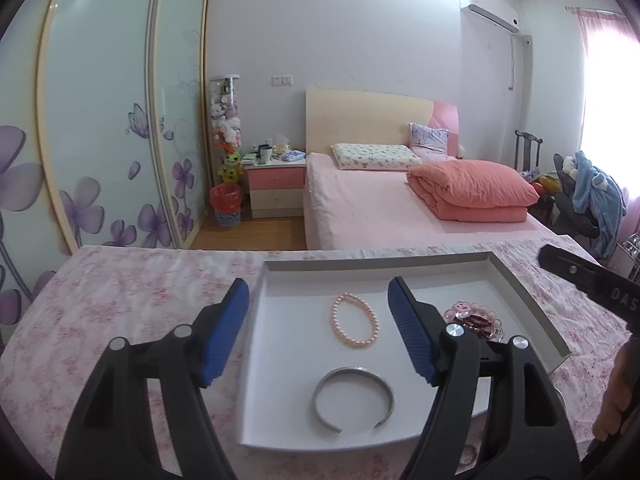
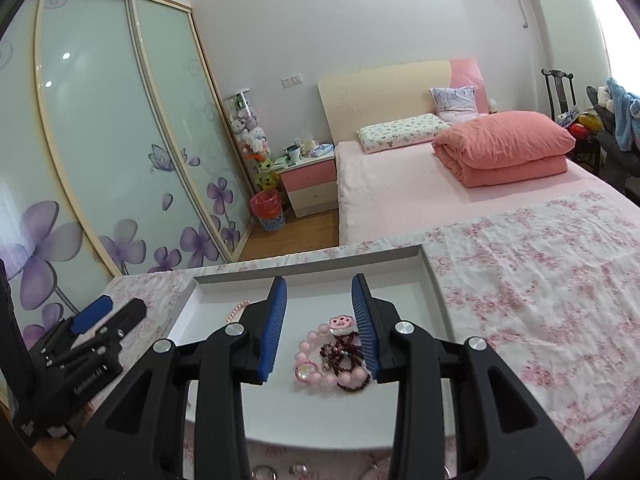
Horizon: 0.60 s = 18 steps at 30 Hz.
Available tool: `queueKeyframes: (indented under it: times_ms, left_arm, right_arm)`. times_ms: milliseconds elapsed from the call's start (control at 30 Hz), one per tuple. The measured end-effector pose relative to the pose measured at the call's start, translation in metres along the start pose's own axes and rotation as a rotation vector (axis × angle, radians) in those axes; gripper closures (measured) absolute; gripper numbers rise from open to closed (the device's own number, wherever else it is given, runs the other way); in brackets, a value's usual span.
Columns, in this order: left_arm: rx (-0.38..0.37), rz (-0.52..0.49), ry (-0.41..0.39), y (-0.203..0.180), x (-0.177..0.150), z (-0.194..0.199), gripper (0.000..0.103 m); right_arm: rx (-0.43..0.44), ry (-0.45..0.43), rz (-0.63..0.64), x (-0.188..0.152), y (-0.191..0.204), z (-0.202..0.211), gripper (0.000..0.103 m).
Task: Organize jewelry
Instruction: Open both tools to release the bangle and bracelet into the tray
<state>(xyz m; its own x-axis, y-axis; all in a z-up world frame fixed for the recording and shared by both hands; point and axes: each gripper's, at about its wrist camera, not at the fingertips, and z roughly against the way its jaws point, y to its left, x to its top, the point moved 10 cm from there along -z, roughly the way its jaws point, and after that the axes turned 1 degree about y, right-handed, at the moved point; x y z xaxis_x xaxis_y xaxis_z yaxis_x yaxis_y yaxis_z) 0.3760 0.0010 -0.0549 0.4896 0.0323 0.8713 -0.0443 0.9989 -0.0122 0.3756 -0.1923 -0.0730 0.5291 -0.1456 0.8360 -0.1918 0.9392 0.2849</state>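
Observation:
A white shallow tray (image 1: 520, 280) lies on the floral cloth. In it are a pink pearl bracelet (image 1: 354, 321), a silver open bangle (image 1: 353, 397) and, at the right, a pink bead bracelet with a paw charm (image 2: 312, 354) tangled with a dark red bead string (image 2: 347, 360). My left gripper (image 1: 319, 332) is open and empty above the pearl bracelet and bangle. My right gripper (image 2: 319, 324) is open, its fingers standing either side of the pink and dark red beads. The pearl bracelet (image 2: 238, 309) is mostly hidden in the right wrist view.
The table wears a pink floral cloth (image 1: 120, 300). A few small loose pieces (image 2: 264, 472) lie on the cloth in front of the tray. The right gripper's body (image 1: 588, 284) shows at the right edge. A bed (image 1: 380, 200) and wardrobe (image 1: 100, 120) stand behind.

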Motion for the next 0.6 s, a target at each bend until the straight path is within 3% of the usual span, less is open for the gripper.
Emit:
queueKeyframes:
  times_ms: [200,367,600]
  left_arm:
    - [-0.006,-0.002,-0.009,0.001,-0.012,0.032,0.033]
    - [-0.054,-0.019,0.010,-0.011,-0.034,0.057,0.031]
    - [-0.149,-0.090,0.112,-0.039,-0.084,0.074,0.030]
  right_arm:
    - [-0.013,-0.005,0.026,-0.010,-0.002,0.025,0.068]
    - [-0.015,0.005,0.042,-0.026,-0.003,0.047,0.068]
    - [-0.034,0.066,0.045,-0.067,-0.016,0.067,0.068]
